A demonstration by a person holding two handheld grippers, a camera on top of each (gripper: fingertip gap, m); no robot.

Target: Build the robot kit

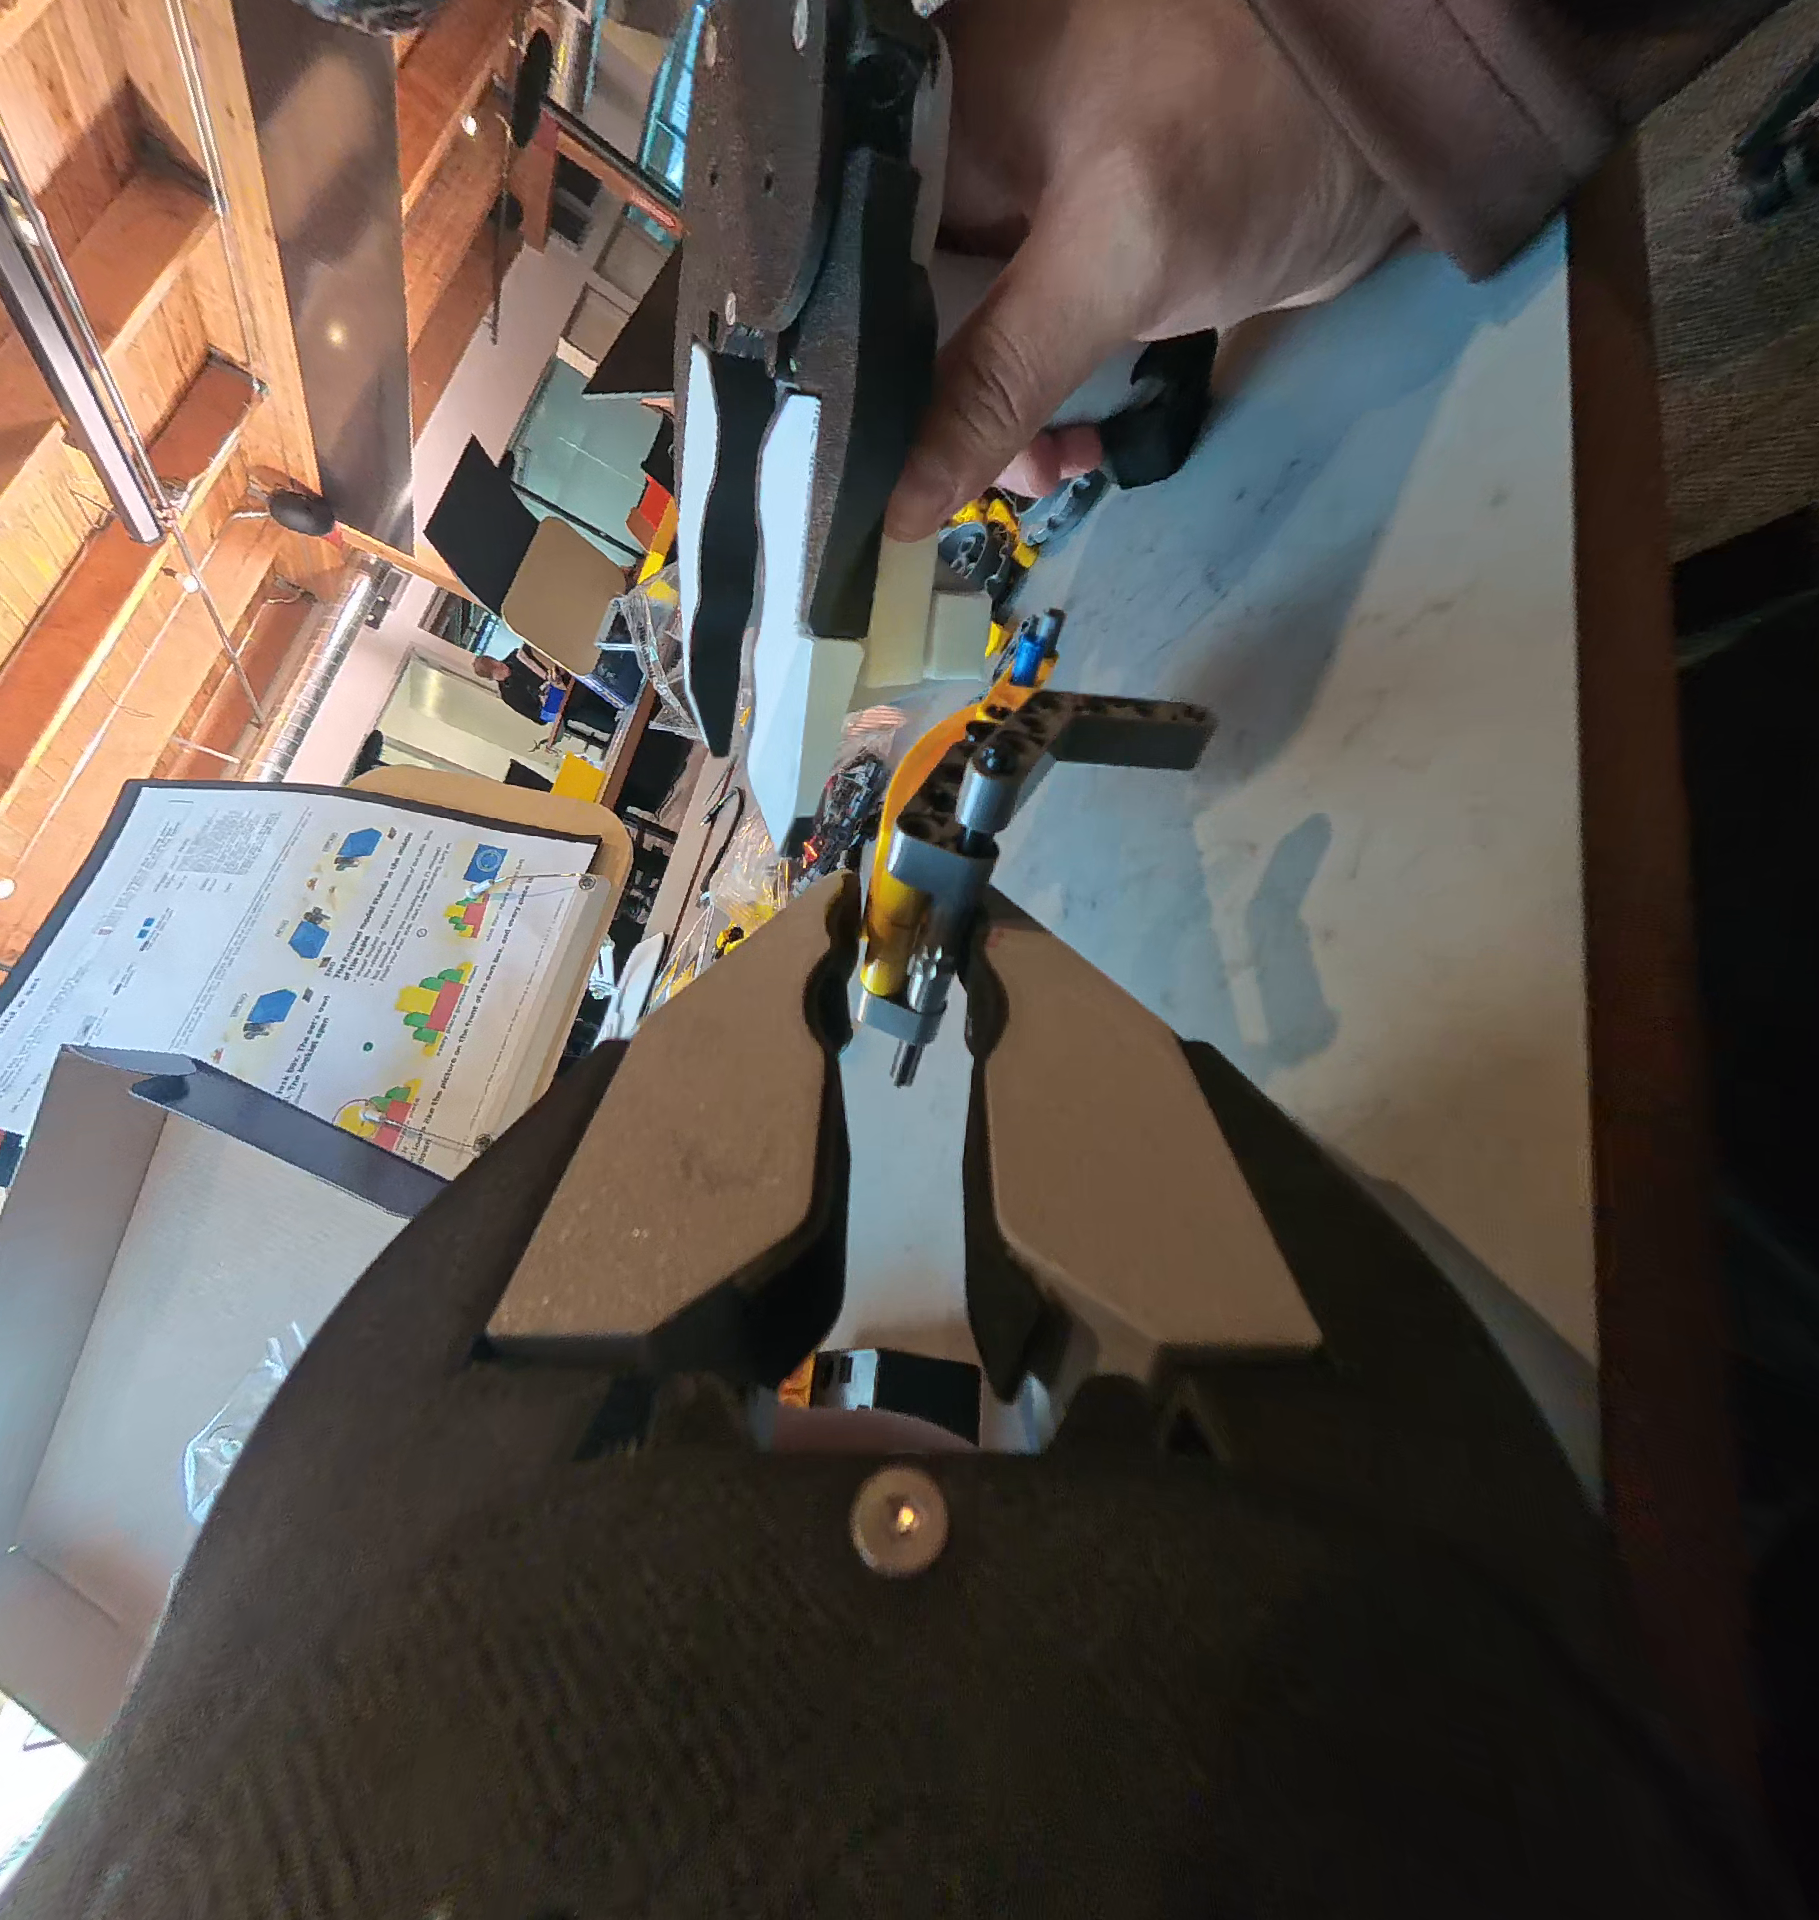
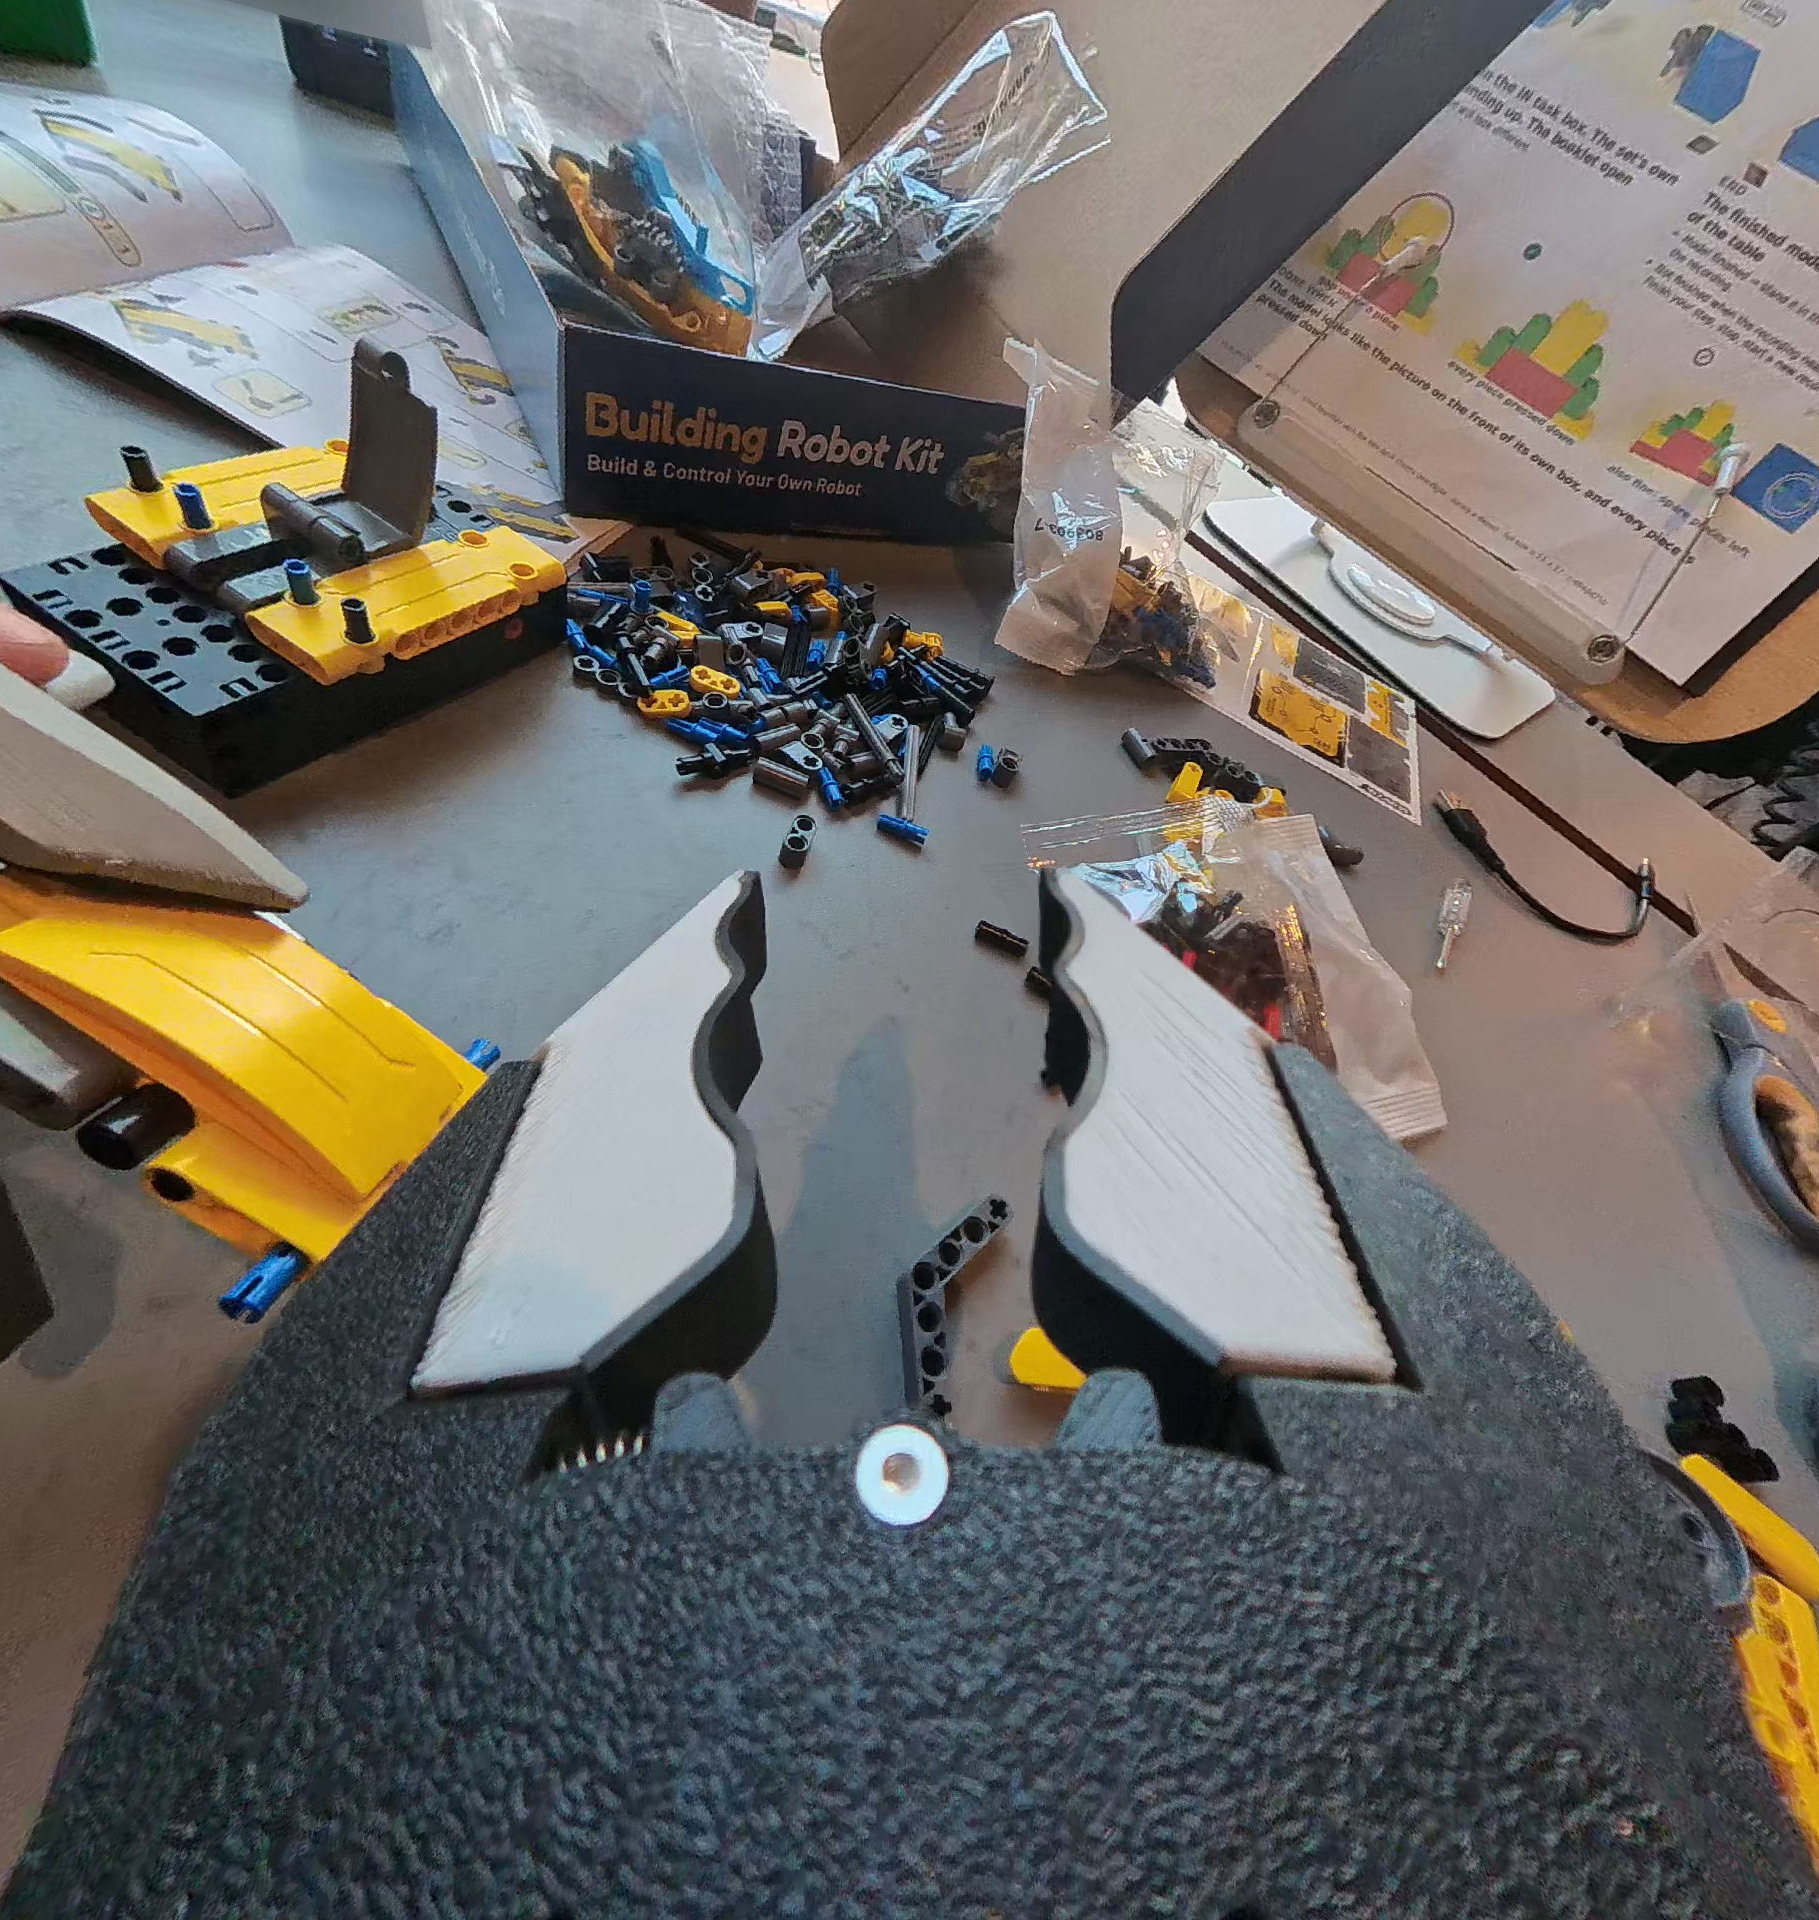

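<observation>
In the left wrist view, the left gripper [image 1: 910, 961] is clenched on a small yellow and grey brick assembly [image 1: 920, 935] at centre frame. The assembly's long axis runs straight ahead from the fingertips, and a dark angled beam [image 1: 1102, 727] sticks out to the right at its far end. Beyond it, in the upper middle, a hand [image 1: 1144, 260] holds the other gripper just above the pale tabletop [image 1: 1352, 675].

In the right wrist view, the right gripper [image 2: 900, 914] hangs released, holding nothing. A black angled beam [image 2: 941, 1299] lies on the grey table [image 2: 520, 883] low between its fingers. A yellow curved panel [image 2: 230, 1039] sits just beside its left finger. Farther up, a pile of small pins [image 2: 770, 675] lies dead ahead at centre frame, with a black and yellow base [image 2: 292, 603] at the left and a dark box [image 2: 780, 447] behind.
</observation>
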